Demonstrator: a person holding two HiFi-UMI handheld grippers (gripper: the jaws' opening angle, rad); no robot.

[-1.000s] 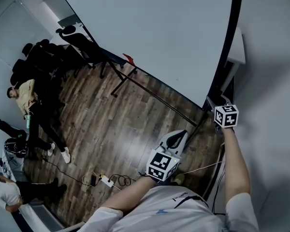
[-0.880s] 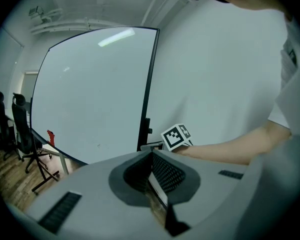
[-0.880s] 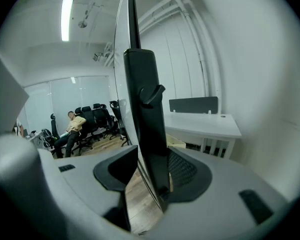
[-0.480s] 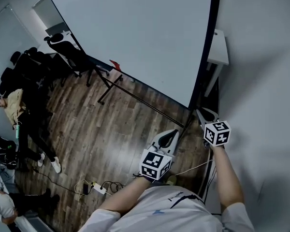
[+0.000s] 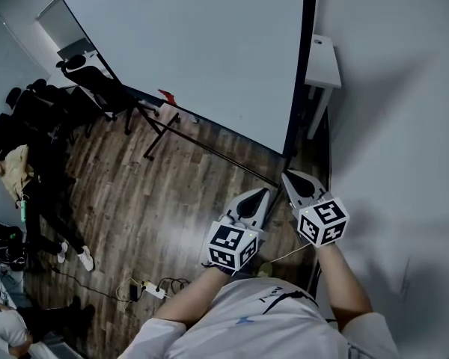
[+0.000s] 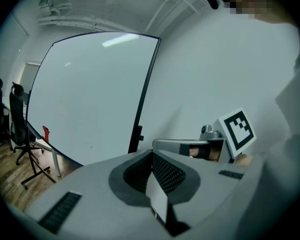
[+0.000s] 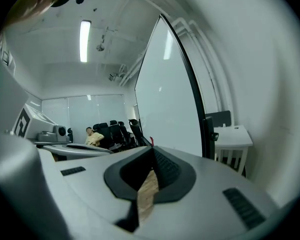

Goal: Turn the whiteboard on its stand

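The large whiteboard stands on its black wheeled stand, its black right frame edge near the wall. It also fills the left gripper view and shows edge-on in the right gripper view. My left gripper is shut and empty, held low in front of my body. My right gripper is beside it, also shut with nothing between its jaws, a short way from the board's lower right corner. Neither touches the board.
A small white table stands behind the board by the white wall. Black office chairs and a seated person are at the left. A power strip with cables lies on the wooden floor.
My right gripper has come away from the board's right edge, drawn back toward my body, and its jaws have closed. The left gripper has stayed low in front of me.
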